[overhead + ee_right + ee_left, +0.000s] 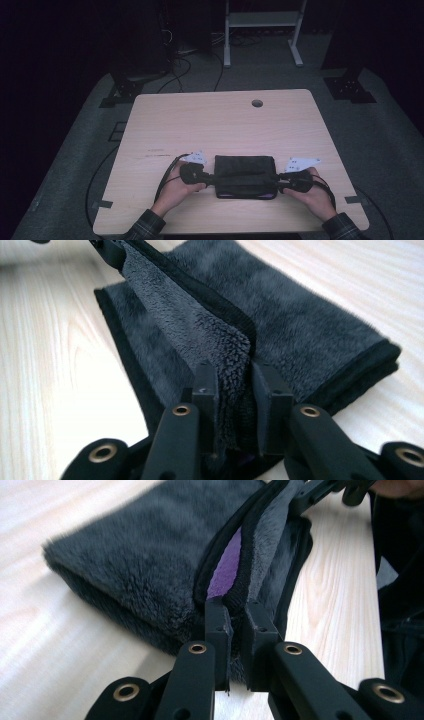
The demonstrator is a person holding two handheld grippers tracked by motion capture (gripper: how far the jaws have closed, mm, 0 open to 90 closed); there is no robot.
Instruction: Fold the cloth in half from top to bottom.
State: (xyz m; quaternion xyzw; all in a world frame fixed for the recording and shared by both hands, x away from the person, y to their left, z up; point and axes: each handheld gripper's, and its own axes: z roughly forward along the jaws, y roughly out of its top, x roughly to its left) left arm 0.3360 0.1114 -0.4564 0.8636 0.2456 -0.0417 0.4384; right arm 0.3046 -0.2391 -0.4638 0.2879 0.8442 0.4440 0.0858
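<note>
A dark grey fluffy towel, folded with black edging and a purple lining, lies near the table's front edge. My left gripper is at its left end. In the left gripper view the jaws are shut on the towel at a corner of its upper layer, and the purple lining shows just beyond them. My right gripper is at the right end. In the right gripper view its jaws pinch the upper layer's other corner of the towel, and that layer is lifted and stretched between both grippers.
The light wooden table has a round cable hole near its far edge. Cables trail off the left side onto the grey floor. A white metal frame and black stands are behind the table.
</note>
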